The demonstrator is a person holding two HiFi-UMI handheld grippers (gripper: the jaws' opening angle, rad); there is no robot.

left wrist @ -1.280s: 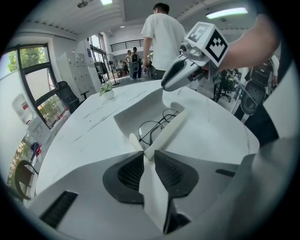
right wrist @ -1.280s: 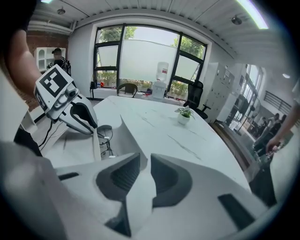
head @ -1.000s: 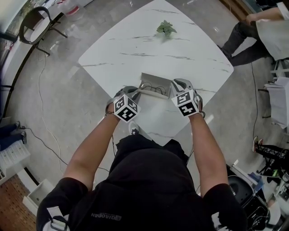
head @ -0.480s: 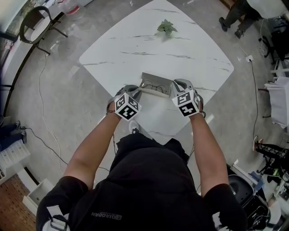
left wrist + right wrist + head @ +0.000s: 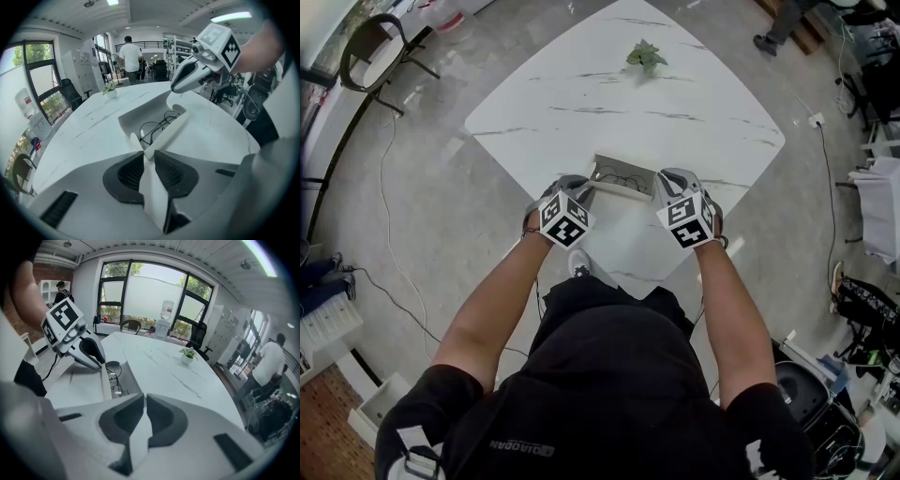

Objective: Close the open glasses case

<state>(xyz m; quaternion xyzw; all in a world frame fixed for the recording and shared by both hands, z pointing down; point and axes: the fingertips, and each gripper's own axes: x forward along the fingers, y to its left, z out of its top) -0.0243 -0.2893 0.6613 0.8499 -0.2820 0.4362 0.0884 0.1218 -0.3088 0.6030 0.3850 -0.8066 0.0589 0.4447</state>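
Pinching the lid (image 5: 171, 131) of the grey open glasses case (image 5: 619, 180) on the white marble table (image 5: 581, 94), the left hand-held gripper (image 5: 581, 187) could slip off, as the right hand-held gripper (image 5: 661, 178), jaws together, holds nothing.

Head view, steep down: both grippers at the case.
I see the white marble table (image 5: 694, 103) set corner-on to me; the open glasses case (image 5: 622, 175) lies toward its near corner, dark frames showing inside; the left gripper (image 5: 584, 192) tips at the case's left end, the right gripper (image 5: 660, 184) at its right end; jaw state unreadable from here; a small potted plant (image 5: 645, 58) well apart near the far corner; a black chair (image 5: 370, 45) on the floor, far left.
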